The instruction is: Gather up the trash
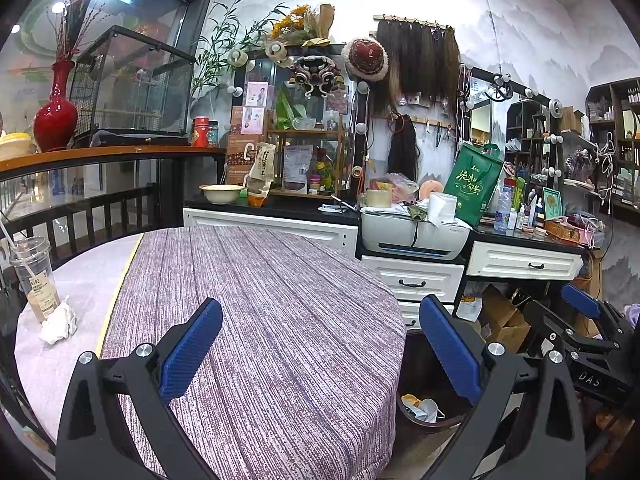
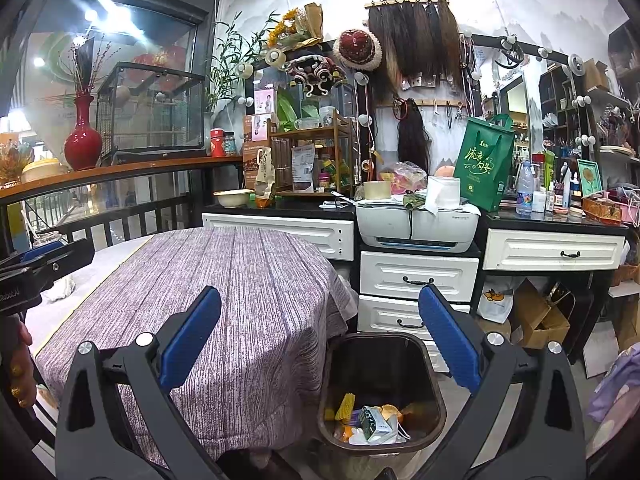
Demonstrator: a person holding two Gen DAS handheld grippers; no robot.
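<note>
The crumpled white tissue [image 1: 59, 323] lies at the far left edge of the round table, on the pale strip of cloth, touching the base of a clear plastic drink cup [image 1: 34, 278] with a straw and a printed label. The tissue should weigh next to nothing and squash flat under any grip, so a pinch across its bunched middle ought to hold; it may snag or trail a loose corner. The cup looks light too (a little brownish drink remains at the bottom), thin-walled and easy to dent or tip, and smooth enough to slip; I would take it low on the body, below the label, and keep it upright.

The left gripper [image 1: 320, 344] hovers over the purple striped tablecloth [image 1: 260, 300], jaws spread wide with nothing between them, well apart from both items. The right gripper [image 2: 320, 344] is likewise wide apart and empty, poised above the dark trash bin [image 2: 382, 396], which stands on the floor just beside the table and already holds a small carton, wrappers and paper. Behind stand white drawers [image 2: 418, 274] and a printer [image 2: 416, 226].
</note>
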